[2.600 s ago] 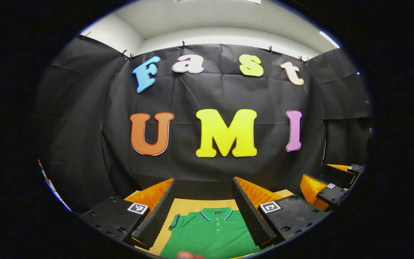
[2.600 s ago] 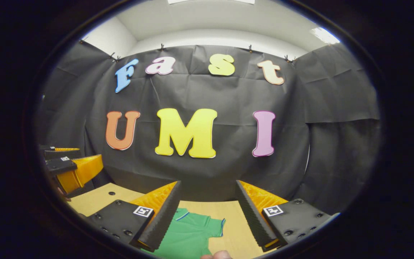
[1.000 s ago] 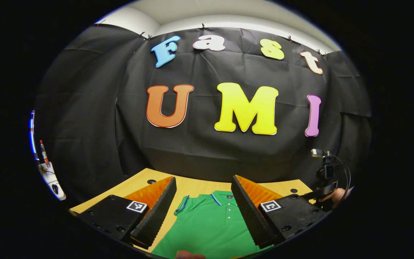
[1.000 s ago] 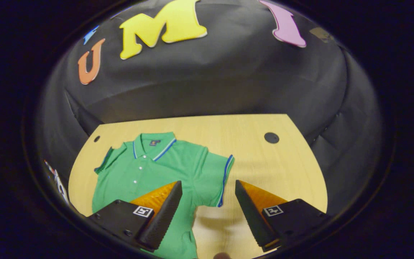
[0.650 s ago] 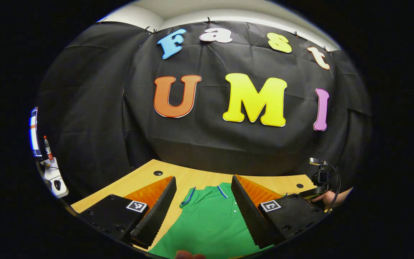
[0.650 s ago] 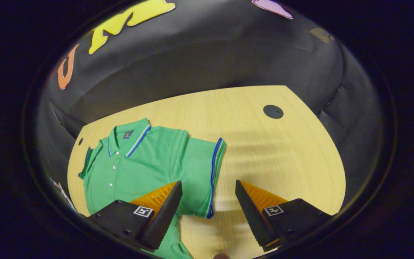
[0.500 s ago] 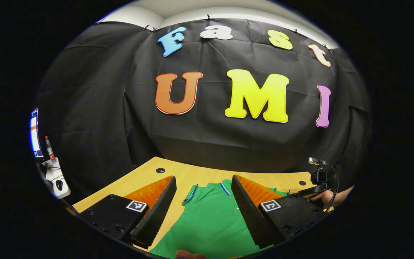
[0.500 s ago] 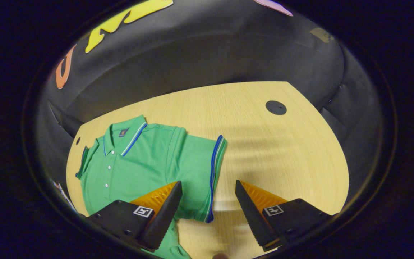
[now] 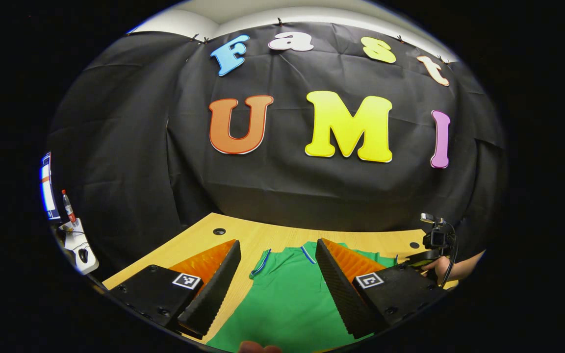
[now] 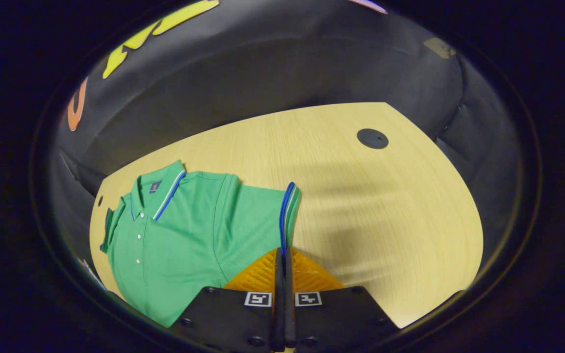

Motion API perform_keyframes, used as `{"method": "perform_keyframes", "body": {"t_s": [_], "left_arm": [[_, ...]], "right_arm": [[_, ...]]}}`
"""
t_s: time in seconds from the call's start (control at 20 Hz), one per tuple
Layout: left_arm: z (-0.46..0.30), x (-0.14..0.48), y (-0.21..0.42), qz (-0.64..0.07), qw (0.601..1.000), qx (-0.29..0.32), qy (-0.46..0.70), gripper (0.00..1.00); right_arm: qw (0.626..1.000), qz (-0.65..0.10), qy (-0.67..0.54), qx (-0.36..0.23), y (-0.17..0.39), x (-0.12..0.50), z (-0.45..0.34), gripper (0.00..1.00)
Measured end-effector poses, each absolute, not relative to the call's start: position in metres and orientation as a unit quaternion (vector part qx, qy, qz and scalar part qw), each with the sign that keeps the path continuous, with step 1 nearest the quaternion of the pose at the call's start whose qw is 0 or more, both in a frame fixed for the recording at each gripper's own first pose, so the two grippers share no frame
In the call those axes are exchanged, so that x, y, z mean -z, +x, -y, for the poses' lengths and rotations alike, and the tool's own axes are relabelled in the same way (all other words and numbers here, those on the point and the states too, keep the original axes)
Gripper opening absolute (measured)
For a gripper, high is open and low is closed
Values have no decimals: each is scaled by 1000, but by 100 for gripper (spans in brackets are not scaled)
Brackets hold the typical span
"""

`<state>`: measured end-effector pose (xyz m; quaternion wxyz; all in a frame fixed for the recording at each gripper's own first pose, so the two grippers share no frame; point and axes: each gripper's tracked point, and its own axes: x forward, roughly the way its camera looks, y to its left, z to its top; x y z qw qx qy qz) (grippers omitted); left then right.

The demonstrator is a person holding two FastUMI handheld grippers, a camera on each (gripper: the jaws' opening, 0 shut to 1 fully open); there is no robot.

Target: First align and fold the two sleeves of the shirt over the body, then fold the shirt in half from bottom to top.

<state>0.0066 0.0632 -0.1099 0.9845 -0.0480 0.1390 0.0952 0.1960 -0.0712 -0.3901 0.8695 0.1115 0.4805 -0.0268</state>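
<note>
Right tongs [image 10: 281, 260] clamped on shirt [image 10: 189, 230] sleeve hem, lower centre of right gripper view; half a second ago they were apart. Left tongs [image 9: 277, 274] apart over shirt on bench [image 10: 385, 196].

Left gripper [image 9: 276, 274]: two wedge fingers with ribbed pads [image 9: 211, 289], black plates with screws, square marker tags [image 9: 187, 281]. Right gripper [image 10: 282, 260]: same black screwed plates, paired square tags [image 10: 283, 298]. Far off, a small camera [image 9: 434, 238] with a looping black cable [image 9: 451, 264], bare hand [image 9: 442, 267]
</note>
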Motion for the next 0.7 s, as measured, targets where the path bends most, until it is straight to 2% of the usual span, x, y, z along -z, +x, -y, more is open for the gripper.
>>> {"method": "perform_keyframes", "body": {"t_s": [0.3,0.7], "left_arm": [[-68,110,3,-139,984,-95,-49,99],[-83,115,-12,-146,982,-106,-59,99]], "right_arm": [[887,-447,118,18,201,357,66,2],[890,-423,167,-12,198,321,-5,2]]}}
